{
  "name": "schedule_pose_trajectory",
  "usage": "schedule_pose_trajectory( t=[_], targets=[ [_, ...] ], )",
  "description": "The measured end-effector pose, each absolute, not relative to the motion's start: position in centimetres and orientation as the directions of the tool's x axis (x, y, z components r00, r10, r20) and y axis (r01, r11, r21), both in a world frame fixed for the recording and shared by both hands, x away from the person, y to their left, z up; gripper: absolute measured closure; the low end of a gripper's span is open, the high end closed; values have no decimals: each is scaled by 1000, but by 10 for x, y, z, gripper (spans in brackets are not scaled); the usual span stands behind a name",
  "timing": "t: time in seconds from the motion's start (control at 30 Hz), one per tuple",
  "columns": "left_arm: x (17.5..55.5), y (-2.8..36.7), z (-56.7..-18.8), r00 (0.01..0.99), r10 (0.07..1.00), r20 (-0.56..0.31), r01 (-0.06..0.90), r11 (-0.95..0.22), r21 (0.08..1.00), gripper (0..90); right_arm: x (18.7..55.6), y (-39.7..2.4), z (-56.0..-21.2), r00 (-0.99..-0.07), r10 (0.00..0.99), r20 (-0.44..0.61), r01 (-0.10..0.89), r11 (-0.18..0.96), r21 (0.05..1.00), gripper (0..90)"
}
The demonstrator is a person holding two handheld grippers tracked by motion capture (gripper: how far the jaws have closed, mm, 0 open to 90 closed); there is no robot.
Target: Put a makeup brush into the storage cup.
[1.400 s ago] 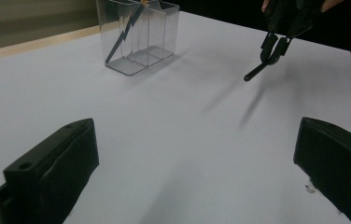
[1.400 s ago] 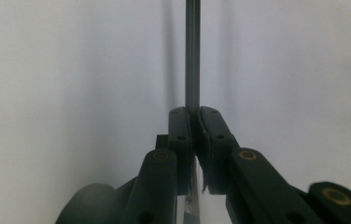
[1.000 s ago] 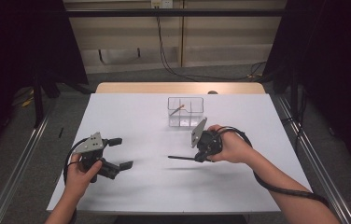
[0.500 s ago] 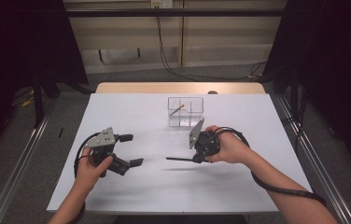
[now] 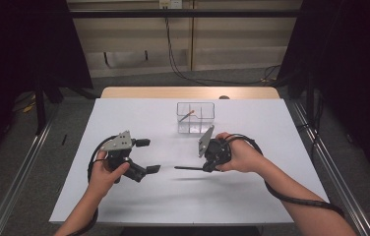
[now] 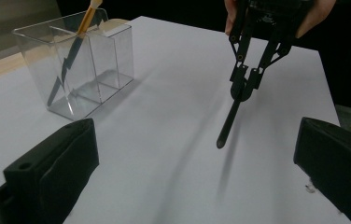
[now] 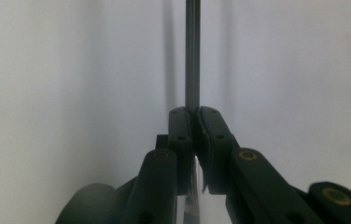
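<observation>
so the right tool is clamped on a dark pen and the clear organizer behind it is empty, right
Not quite: the clear organizer is not empty; a pencil stands in one compartment, as the left gripper view shows. The right tool is indeed clamped on the dark pen.

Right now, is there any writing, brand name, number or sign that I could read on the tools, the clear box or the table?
None can be read.
The clear box, the orange-tipped stick standing in it and the white table show no print.
The dark pen clamped in the right gripper is plain.
The left gripper, jaws apart, and its grey plate bear no legible mark.
The wall outlet is too small to read.
</observation>
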State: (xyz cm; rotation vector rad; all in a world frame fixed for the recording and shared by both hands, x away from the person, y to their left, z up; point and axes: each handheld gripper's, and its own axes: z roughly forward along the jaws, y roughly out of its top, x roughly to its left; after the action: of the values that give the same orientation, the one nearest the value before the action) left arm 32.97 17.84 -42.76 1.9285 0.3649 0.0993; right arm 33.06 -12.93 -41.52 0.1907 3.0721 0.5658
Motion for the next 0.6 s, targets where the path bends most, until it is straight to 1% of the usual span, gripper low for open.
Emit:
schedule_pose_trajectory(
  t=[0.23,0.6],
  targets=[
    [333,171,-423,953,285,-107,206,-344,916,0,331,-125,-415,-994,111,12,108,931,350,849],
    [336,158,-418,956,271,-108,213,-396,893,0,331,-121,-414,-995,99,9,96,932,349,849]
  ],
)
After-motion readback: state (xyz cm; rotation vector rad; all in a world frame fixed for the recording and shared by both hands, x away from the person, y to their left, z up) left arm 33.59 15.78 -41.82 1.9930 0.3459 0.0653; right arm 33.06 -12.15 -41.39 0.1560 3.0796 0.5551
